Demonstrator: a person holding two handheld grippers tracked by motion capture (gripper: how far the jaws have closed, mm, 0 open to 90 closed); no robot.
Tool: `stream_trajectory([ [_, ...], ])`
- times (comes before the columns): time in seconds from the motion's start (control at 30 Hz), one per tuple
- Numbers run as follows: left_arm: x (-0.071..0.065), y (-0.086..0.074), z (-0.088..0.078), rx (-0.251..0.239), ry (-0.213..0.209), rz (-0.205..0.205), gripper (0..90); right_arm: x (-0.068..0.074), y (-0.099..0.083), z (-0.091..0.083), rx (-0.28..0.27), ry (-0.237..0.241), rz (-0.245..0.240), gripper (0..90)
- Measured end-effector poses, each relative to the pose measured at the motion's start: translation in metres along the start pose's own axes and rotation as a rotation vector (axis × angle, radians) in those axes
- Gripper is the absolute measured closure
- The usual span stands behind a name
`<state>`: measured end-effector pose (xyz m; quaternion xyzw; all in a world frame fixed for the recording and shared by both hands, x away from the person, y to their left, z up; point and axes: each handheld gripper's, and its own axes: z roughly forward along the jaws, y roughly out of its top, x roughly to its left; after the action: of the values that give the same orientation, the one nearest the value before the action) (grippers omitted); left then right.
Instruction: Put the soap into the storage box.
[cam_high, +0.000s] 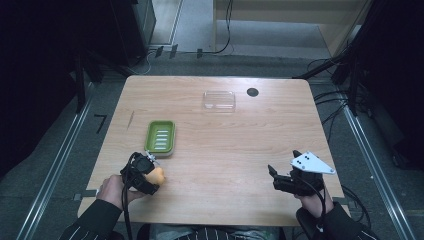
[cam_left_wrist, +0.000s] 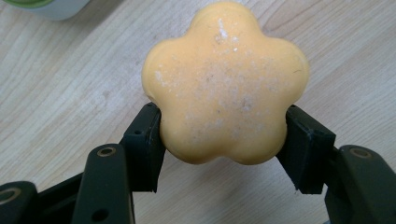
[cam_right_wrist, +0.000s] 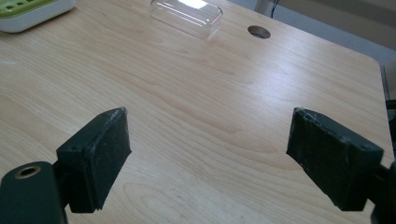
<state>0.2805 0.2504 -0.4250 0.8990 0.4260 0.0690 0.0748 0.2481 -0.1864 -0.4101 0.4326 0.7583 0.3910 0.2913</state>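
left gripper (cam_left_wrist: 224, 140), lower left of high view: jaws clamped flower-shaped orange soap (cam_left_wrist: 226, 84) at its lower lobes, below green dish (cam_high: 160, 136) | soap likely stiff, slippery | right gripper (cam_right_wrist: 208, 158): jaws apart, empty above desk (cam_right_wrist: 196, 107)

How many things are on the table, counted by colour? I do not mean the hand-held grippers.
Orange: 1, the flower-shaped soap, held by the left hand-held gripper
Green: 1, the soap dish
Clear: 1, the plastic lid
Total: 3
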Motion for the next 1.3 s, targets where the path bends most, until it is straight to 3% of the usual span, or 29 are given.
stream_trajectory([
  [0.37,0.005,0.007,-0.004,-0.009,0.009,0.008,39.5,0.000,0.000,0.000,0.000,0.000,0.000,13.7],
  [1.3,0.024,0.030,-0.014,-0.071,0.045,-0.028,39.5,0.000,0.000,0.000,0.001,-0.003,0.001,13.7],
])
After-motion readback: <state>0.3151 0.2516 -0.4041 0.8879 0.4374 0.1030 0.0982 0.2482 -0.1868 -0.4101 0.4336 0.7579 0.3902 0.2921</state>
